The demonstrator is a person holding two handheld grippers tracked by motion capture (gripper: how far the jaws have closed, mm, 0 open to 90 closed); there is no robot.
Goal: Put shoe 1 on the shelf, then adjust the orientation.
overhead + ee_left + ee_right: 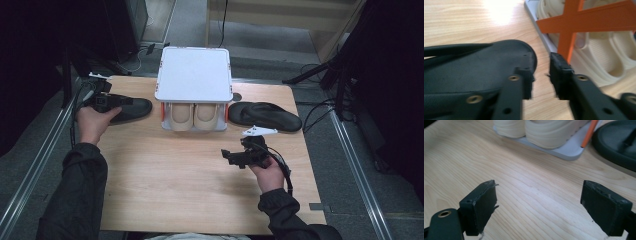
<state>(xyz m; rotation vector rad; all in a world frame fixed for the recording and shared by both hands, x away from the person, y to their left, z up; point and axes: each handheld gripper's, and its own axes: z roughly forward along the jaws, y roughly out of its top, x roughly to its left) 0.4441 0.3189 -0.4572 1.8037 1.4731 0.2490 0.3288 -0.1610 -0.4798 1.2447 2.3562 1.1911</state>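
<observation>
My left gripper (540, 75) sits at the left black sandal (131, 109), left of the white shoe rack (194, 75); jaws narrowly apart, one over the sandal's edge, nothing clamped. The sandal's long axis runs across the table (170, 180). My right gripper (537, 205) is wide open over bare wood, right black sandal (265, 115) just beyond it.

Person in dark long sleeves (75, 195) with gathered cuffs, each hand carrying black tongs — left tongs (540, 75), right tongs (539, 206) — with brass-coloured screws, squared jaw pads, trailing black cable and white top plate.
</observation>
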